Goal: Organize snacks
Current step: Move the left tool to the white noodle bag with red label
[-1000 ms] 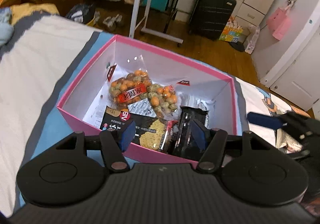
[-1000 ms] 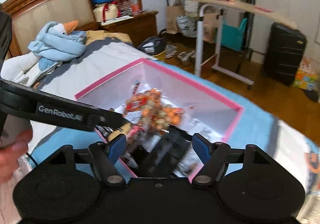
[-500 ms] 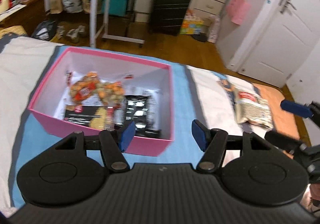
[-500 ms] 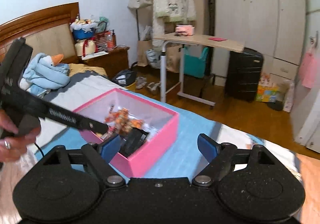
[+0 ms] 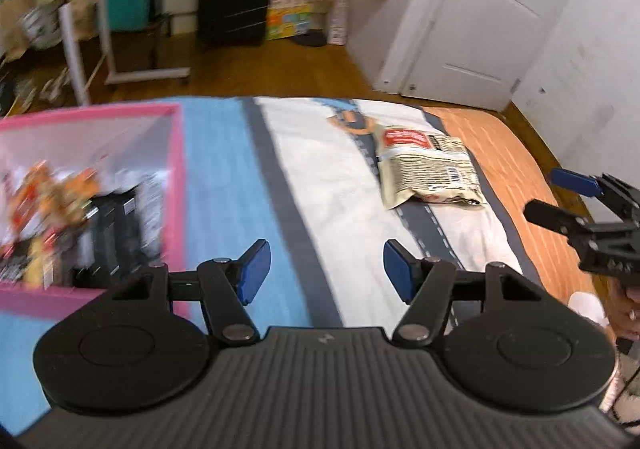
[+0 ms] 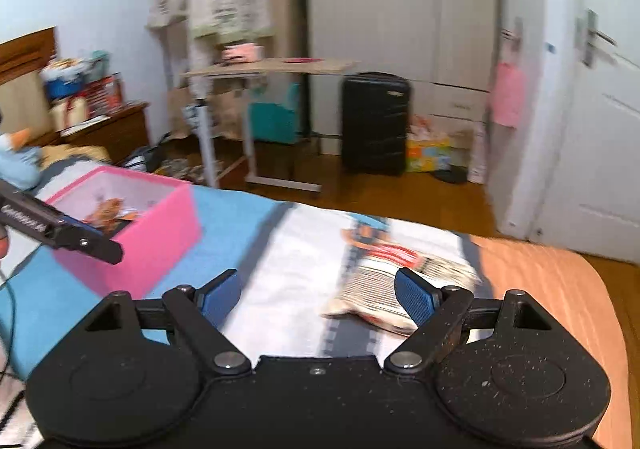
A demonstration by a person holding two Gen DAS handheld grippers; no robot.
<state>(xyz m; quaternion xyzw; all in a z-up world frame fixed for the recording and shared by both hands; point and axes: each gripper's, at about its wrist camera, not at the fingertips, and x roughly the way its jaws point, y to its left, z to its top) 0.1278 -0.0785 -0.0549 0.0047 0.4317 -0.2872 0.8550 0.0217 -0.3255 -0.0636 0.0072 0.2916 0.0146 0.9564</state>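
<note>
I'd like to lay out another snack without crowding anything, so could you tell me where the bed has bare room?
The widest free patch is the blue and white cover between the pink box and the beige snack bag. The orange strip beyond the bag, toward the white door, is also bare. The box itself is crowded with snack packets.

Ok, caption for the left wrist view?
Empty left tongs between the pink box of snacks and a beige snack bag on the bed.
</note>
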